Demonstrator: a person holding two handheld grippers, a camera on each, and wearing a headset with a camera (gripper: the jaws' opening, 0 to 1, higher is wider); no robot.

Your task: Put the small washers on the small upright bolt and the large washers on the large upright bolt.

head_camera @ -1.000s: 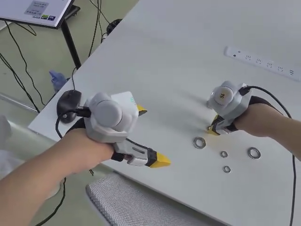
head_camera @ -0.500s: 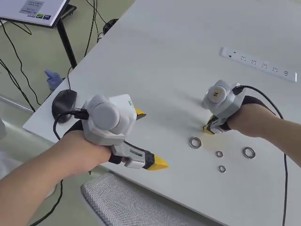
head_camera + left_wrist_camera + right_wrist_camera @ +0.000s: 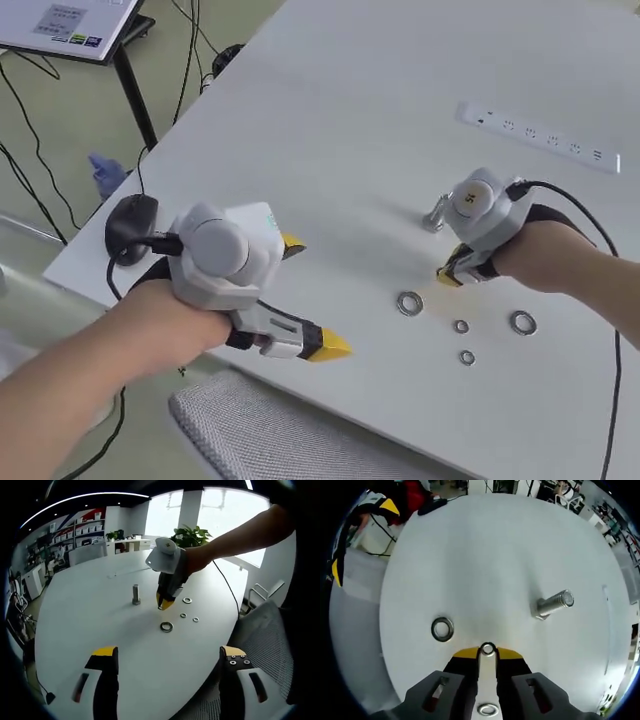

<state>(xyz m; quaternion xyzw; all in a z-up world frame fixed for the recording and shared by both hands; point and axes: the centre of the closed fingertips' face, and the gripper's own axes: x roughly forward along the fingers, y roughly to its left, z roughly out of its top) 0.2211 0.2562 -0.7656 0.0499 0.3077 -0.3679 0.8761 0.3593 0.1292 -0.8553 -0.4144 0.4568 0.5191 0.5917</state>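
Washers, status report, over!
Left gripper open, empty. Right gripper jaws pinched on small round part at the table. Two large washers, two small washers loose; large bolt bare. Nothing seen blocking.

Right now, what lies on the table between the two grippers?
One large washer, flat on the white table, between the left gripper and the right gripper, as the left gripper view shows.

The table (image 3: 350,120) is seen from above in the head view, low across it in the left gripper view, closely downward in the right gripper view. The upright bolt (image 3: 435,213) and large washer (image 3: 409,302) are shared by all.
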